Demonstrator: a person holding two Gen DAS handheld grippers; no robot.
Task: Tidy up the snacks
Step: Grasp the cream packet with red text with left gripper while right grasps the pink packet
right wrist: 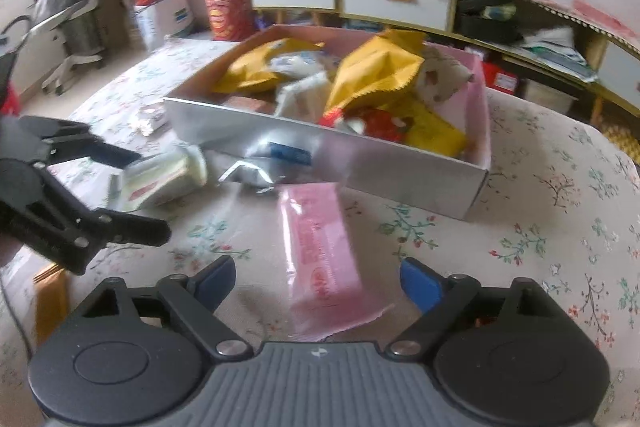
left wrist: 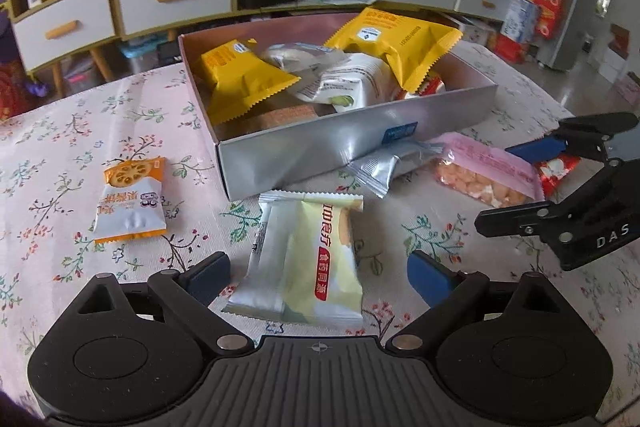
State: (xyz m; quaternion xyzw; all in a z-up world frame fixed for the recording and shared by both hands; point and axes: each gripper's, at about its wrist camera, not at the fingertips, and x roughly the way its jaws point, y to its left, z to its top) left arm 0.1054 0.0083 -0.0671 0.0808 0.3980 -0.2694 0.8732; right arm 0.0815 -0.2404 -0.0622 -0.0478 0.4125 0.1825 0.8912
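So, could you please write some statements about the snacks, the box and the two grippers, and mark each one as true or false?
1. The silver box already holds several snack packets. True.
2. The pale yellow-green packet lies between the open fingers of the left gripper. True.
3. The right gripper is shut on the pink packet. False: its jaws stand open on either side of the packet, not pressing it.
4. The orange and white packet is inside the box. False: it lies on the floral tablecloth, left of the box.
5. A silver packet lies on the cloth against the box's front wall. True.
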